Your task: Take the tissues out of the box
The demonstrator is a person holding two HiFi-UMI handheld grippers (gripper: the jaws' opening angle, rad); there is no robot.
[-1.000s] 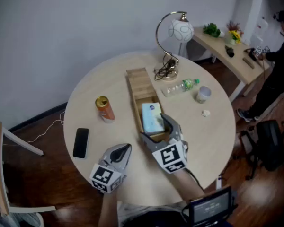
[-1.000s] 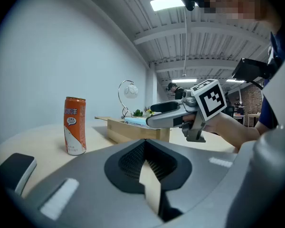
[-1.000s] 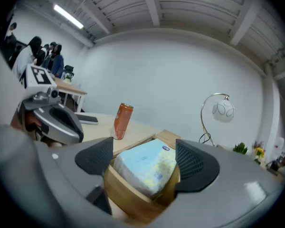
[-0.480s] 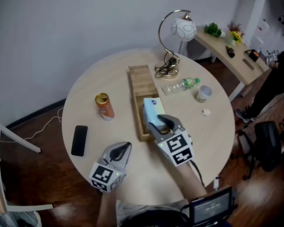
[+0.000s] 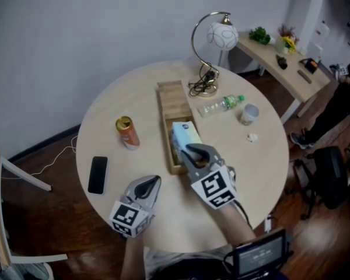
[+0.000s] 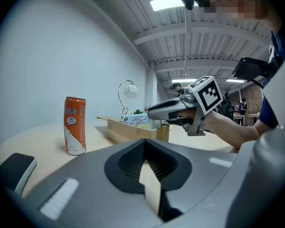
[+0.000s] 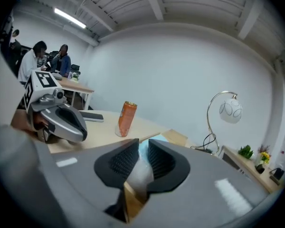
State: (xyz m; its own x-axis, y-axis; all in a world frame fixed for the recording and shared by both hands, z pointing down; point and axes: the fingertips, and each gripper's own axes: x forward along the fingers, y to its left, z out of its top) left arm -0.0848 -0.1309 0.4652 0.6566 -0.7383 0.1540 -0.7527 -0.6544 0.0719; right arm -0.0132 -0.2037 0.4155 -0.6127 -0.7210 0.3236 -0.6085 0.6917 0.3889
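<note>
Right gripper clamped on tissue pack inside wooden box

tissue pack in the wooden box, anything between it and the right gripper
Nothing visible. The right gripper has its jaws closed on the near end of the tissue pack inside the wooden box. Only the box's low side walls flank the pack, and nothing covers it from above.

box: pale wood. tissue pack inside the box: light blue and white. left of the box: orange can, black phone. left gripper and right gripper: grey (black-and-white square markers). lamp behind the box: white globe, gold arc.
</note>
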